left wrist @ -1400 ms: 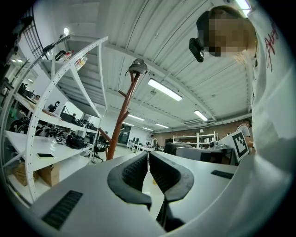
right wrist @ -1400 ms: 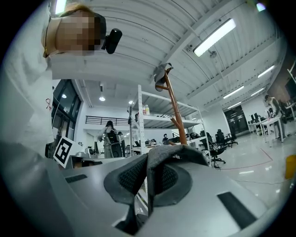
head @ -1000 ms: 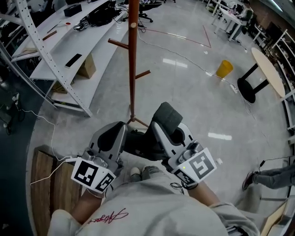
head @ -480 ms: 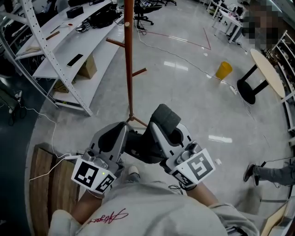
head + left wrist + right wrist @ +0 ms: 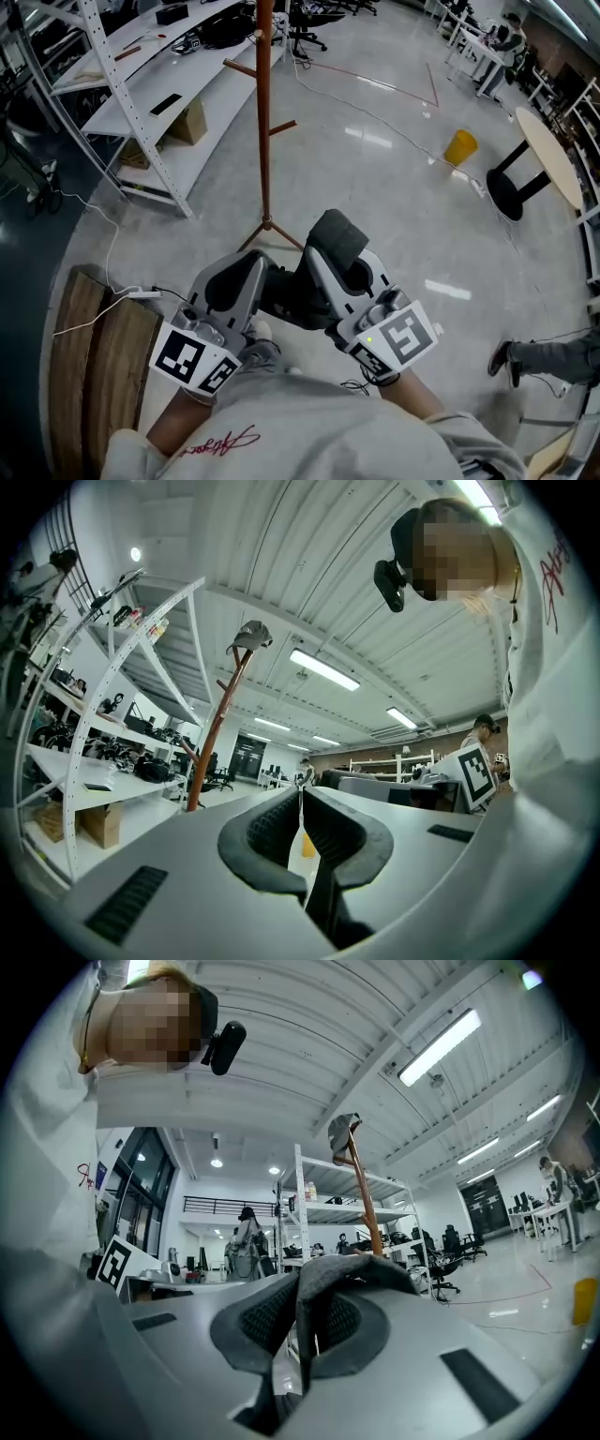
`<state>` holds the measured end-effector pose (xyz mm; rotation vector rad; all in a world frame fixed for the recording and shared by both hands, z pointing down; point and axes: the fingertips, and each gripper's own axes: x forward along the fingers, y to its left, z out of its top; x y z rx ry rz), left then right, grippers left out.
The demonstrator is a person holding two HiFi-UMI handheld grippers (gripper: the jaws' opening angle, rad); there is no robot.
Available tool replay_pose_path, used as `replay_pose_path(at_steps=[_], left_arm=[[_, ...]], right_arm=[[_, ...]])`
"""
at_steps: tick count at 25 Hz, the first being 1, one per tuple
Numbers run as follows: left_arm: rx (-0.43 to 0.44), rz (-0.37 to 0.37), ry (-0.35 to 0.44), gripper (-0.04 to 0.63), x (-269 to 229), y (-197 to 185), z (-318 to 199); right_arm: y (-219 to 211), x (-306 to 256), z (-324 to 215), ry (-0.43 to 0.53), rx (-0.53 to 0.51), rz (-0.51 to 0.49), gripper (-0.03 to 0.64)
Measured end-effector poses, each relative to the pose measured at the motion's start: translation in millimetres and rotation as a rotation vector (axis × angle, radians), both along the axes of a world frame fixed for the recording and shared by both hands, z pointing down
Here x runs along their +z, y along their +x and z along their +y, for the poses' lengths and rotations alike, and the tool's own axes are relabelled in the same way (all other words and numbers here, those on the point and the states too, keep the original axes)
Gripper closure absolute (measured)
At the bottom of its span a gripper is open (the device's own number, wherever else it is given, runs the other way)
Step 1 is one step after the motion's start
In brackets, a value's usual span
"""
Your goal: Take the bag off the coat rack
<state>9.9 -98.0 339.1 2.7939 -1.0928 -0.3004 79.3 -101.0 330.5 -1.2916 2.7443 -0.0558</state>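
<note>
Right tool (image 5: 305, 1321) is clamped on a fold of grey cloth from the bag (image 5: 289, 298), its pads pressed onto the fabric. The left tool (image 5: 301, 829) has its jaws drawn almost together, with only a thin slit and nothing between them. Both sit low in the centre of the head view, close to the person's pale sweatshirt (image 5: 309, 422), with the dark bulk of the bag hanging between them and a grey flap standing up at the right tool's tip. The bag is off the coat rack (image 5: 265, 112), a brown pole with short pegs that rises toward the top centre, well apart from both tools; in both gripper views a grey cap (image 5: 251, 635) sits on its top. The room is a large workshop with a glossy pale floor (image 5: 375, 197) and long ceiling lights. White shelving (image 5: 122, 94) runs along the upper left, its long surface (image 5: 141, 56) carrying dark gear, with a cardboard box (image 5: 190, 122) underneath. A yellow bin (image 5: 460, 147) stands at the upper right, near a round surface (image 5: 547, 150) on a black foot. Wooden planks (image 5: 94, 375) and a white cable (image 5: 108, 309) lie at the lower left.
</note>
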Motion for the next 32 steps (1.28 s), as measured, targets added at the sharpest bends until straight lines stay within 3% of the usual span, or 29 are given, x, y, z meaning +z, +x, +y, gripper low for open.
replay_pose_path(at_steps=[13,32], left_arm=[[-0.060,-0.008,0.008,0.568,-1,3,71],[-0.003,-0.014,0.047,0.568,-14,2,102]], right_arm=[[3,-1,68,-0.004,-0.045,0.003,0.578],[-3,-7,104,0.026,0.009,0.019,0.578]])
